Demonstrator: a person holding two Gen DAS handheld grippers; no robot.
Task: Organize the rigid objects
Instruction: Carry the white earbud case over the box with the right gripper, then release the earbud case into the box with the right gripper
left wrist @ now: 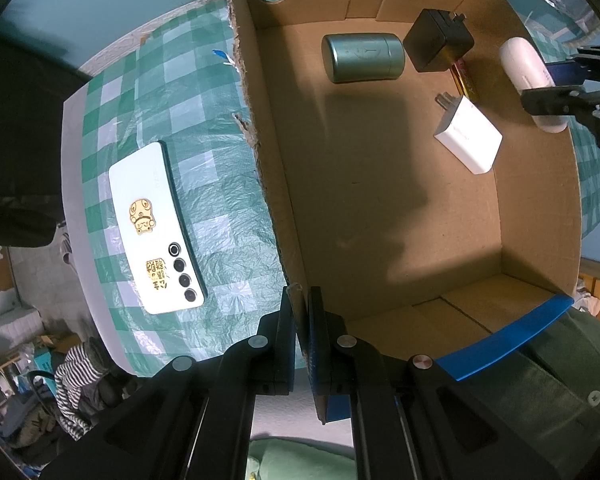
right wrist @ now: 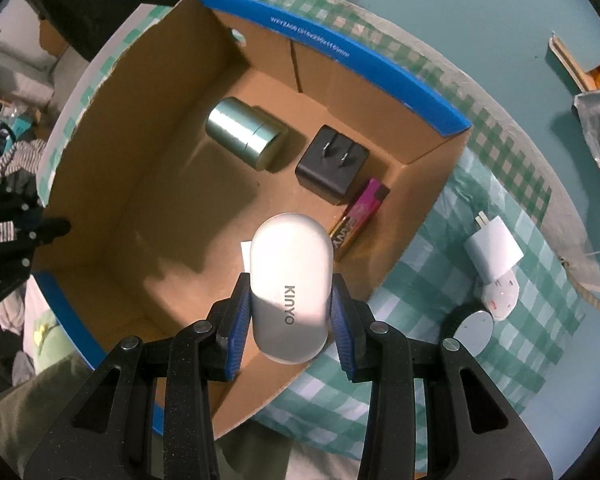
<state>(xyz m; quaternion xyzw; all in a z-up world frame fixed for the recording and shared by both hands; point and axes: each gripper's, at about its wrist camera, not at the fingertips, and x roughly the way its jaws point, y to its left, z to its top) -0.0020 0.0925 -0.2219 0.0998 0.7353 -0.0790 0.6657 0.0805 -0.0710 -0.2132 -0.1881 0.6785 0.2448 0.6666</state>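
Observation:
A cardboard box (right wrist: pixel 140 152) with blue rims stands on the checkered table. Inside lie a green metal tin (right wrist: pixel 244 138), a black charger (right wrist: pixel 332 164), a pink-gold battery (right wrist: pixel 358 216) and a white charger (left wrist: pixel 468 136). My right gripper (right wrist: pixel 290 308) is shut on a white oval KINYO case (right wrist: pixel 290 280), held over the box's near wall; it shows in the left wrist view (left wrist: pixel 532 80) too. My left gripper (left wrist: pixel 302 332) is shut on the box's side wall (left wrist: pixel 268 160). A white phone (left wrist: pixel 156 228) lies face down outside the box.
On the green checkered cloth (right wrist: pixel 440 280) right of the box lie a white plug adapter (right wrist: pixel 494 250) and a round silver-topped object (right wrist: pixel 474 330). The round table's edge (left wrist: pixel 76 200) is near the phone. Clutter lies on the floor beyond.

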